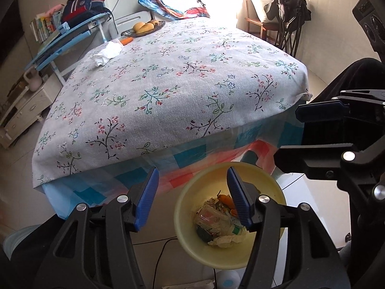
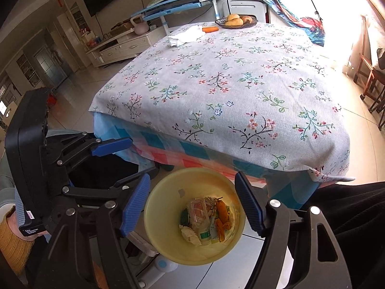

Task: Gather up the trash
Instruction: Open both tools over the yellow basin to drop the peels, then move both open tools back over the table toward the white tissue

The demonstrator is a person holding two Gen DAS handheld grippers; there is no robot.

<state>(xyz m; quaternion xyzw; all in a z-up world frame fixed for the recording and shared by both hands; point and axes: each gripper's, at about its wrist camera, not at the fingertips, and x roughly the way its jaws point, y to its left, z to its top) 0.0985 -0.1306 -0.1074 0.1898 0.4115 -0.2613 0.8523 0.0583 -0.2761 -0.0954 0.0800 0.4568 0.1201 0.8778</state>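
Note:
A yellow trash bin stands on the floor in front of the table and holds a plastic bottle, wrappers, tissue and orange peel; it also shows in the right wrist view. My left gripper is open and empty above the bin's left side. My right gripper is open and empty straight above the bin. A crumpled white tissue and a carrot lie at the table's far left; both also show in the right wrist view, the tissue and the carrot.
The table has a floral cloth over a checked one. A dark basket of fruit stands at the far edge. A blue desk with books is beyond. A wooden chair with clothes is at the back right.

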